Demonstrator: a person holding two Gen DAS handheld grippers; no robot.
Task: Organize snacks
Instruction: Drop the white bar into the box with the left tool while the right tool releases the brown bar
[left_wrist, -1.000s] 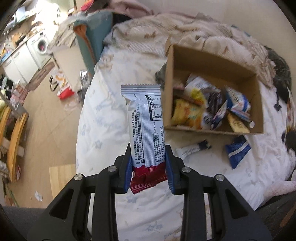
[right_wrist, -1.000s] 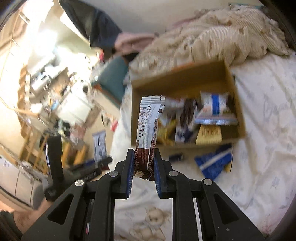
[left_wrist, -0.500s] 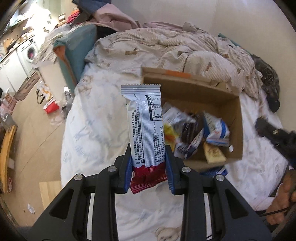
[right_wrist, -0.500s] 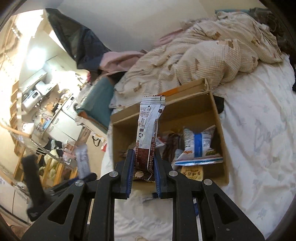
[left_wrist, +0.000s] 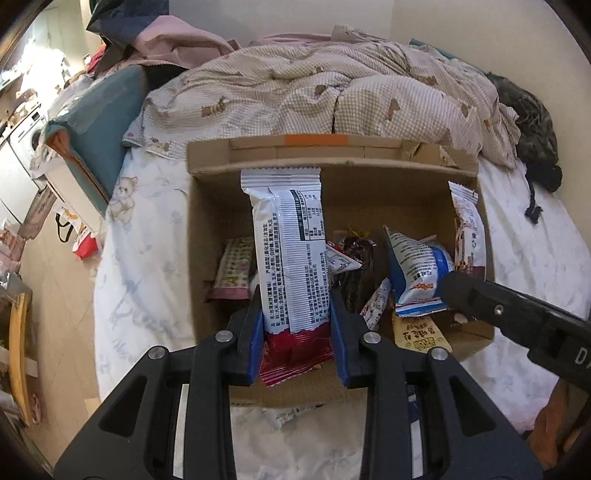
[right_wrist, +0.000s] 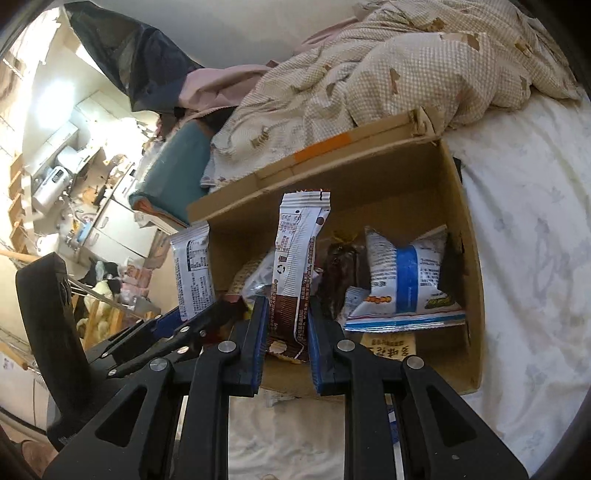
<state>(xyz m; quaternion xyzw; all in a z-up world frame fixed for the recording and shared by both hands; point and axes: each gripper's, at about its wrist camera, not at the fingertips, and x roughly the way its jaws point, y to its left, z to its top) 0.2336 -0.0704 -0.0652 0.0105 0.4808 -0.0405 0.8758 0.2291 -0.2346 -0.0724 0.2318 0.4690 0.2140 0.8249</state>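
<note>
Left gripper (left_wrist: 297, 343) pinched a white-and-red snack bar (left_wrist: 291, 258) upright over the cardboard box (left_wrist: 332, 146). Right gripper (right_wrist: 286, 345) clamped a brown snack bar (right_wrist: 295, 273) upright over the box's near edge. Box sat on the bed (right_wrist: 535, 229), packets inside.

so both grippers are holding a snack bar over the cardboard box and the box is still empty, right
Not quite: the cardboard box is not empty. The left wrist view shows several packets already inside, among them a white and blue bag. The rest holds: the left gripper grips a white and red snack bar, and the right gripper grips a brown and white snack bar, both over the box.
</note>
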